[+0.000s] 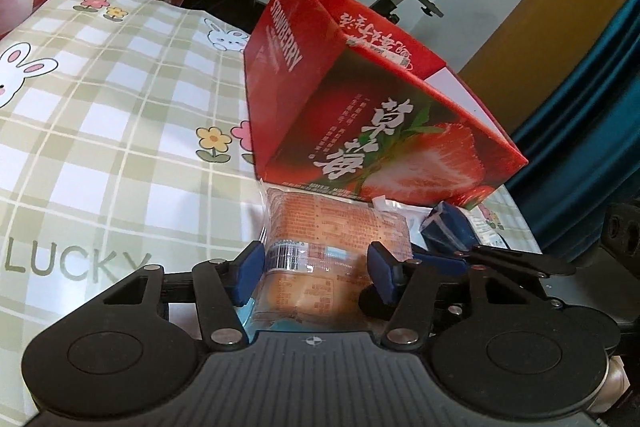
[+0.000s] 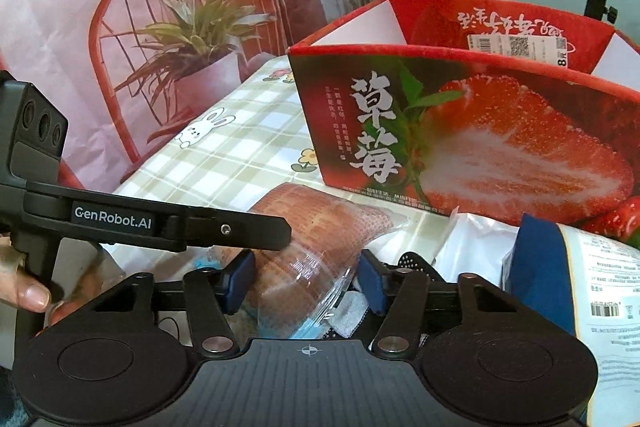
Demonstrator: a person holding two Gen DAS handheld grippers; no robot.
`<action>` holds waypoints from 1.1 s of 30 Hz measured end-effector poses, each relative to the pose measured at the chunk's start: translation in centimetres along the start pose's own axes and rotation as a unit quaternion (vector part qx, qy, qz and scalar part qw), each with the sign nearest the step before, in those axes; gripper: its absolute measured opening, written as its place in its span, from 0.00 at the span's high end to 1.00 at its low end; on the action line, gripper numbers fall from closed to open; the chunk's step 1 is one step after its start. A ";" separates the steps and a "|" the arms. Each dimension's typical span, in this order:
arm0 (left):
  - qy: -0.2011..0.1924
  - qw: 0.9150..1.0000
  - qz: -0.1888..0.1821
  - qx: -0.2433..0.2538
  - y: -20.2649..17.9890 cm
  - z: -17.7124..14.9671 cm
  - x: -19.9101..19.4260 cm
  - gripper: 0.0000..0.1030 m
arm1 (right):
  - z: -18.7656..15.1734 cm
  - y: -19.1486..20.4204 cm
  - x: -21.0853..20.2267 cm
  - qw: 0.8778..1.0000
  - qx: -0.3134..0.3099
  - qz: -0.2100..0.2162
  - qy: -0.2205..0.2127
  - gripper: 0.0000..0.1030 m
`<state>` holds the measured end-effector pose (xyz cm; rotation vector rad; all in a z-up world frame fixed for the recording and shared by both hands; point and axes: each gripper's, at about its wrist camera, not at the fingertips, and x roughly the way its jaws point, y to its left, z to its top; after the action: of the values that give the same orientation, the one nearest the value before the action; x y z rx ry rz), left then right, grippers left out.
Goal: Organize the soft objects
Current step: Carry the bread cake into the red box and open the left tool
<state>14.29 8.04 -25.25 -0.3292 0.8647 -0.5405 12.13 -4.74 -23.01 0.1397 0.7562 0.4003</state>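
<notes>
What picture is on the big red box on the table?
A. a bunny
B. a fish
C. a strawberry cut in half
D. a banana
C: the red box shows a big halved strawberry with green leaves on its front, and one side reads STRAWBERRY in the left wrist view; the bunnies are only on the checked tablecloth.

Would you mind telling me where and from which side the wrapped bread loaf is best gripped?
Grip the bread loaf across its narrow width near the close end, coming from the table's near edge. It lies lengthwise toward the strawberry box, which blocks the far end. The left gripper already straddles it; squeeze gently, since it looks soft.
</notes>
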 end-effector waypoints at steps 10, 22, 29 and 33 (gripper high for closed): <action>-0.012 1.000 -0.006 0.026 -1.9 0.8 -0.6 0.43 | 0.6 -0.4 -1.2 1.000 0.002 -0.006 -0.020 0.54; -0.039 0.998 -0.014 0.054 -4.8 3.0 -1.9 0.45 | 2.5 -1.1 -4.0 0.998 -0.008 -0.010 -0.065 0.54; -0.052 0.995 -0.026 0.078 -7.7 4.3 -1.9 0.45 | 3.6 -2.4 -6.6 0.995 -0.011 -0.022 -0.096 0.53; -0.055 0.994 -0.032 0.086 -9.1 4.8 -1.5 0.45 | 3.9 -3.5 -7.9 0.994 -0.009 -0.028 -0.109 0.53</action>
<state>14.43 1.75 -16.96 -0.2278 0.6971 -0.6466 10.68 -11.04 -16.07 0.1427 0.5397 0.3317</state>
